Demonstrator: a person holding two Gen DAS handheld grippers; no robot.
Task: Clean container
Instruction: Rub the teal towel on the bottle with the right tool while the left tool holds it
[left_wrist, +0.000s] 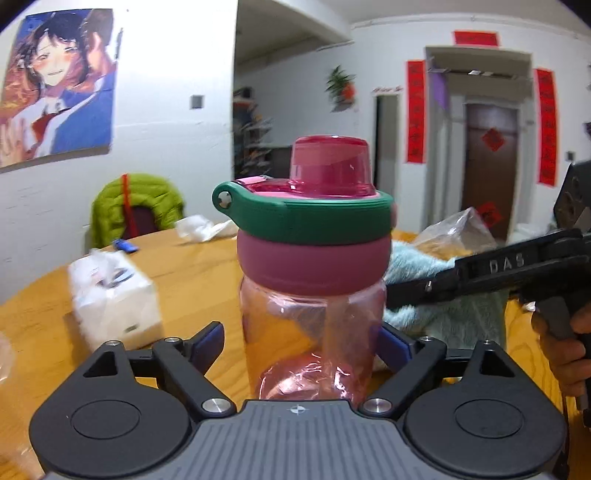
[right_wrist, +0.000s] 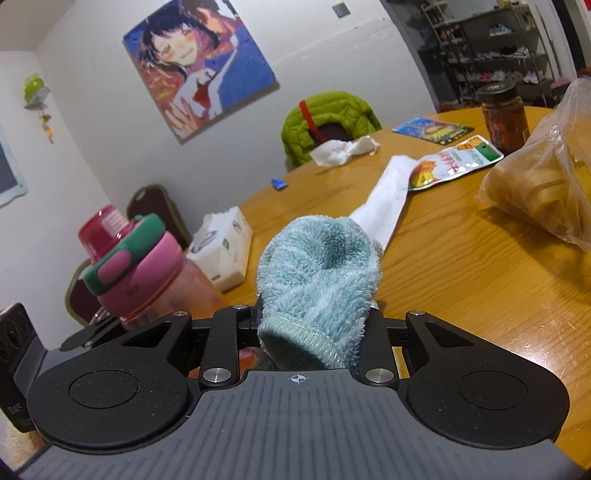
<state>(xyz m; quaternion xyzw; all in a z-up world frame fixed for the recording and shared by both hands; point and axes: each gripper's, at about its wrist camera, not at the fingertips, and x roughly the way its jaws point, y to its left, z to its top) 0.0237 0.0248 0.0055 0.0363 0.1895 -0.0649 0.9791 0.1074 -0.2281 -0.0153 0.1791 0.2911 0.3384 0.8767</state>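
Note:
A pink see-through bottle (left_wrist: 314, 325) with a pink and green lid stands upright between the fingers of my left gripper (left_wrist: 301, 345), which is shut on its lower body and holds it over the wooden table (left_wrist: 192, 273). The bottle also shows in the right wrist view (right_wrist: 155, 273), at the left. My right gripper (right_wrist: 314, 317) is shut on a fluffy light-blue cloth (right_wrist: 321, 273) that bulges out between its fingers. In the left wrist view the right gripper (left_wrist: 480, 273) and the cloth (left_wrist: 417, 269) sit just right of the bottle.
On the round table lie a tissue box (right_wrist: 225, 247), a white sock (right_wrist: 384, 199), a snack packet (right_wrist: 454, 162), a crumpled tissue (right_wrist: 343, 149), a dark jar (right_wrist: 504, 116) and a plastic bag (right_wrist: 546, 177). A chair with a green jacket (right_wrist: 325, 118) stands behind.

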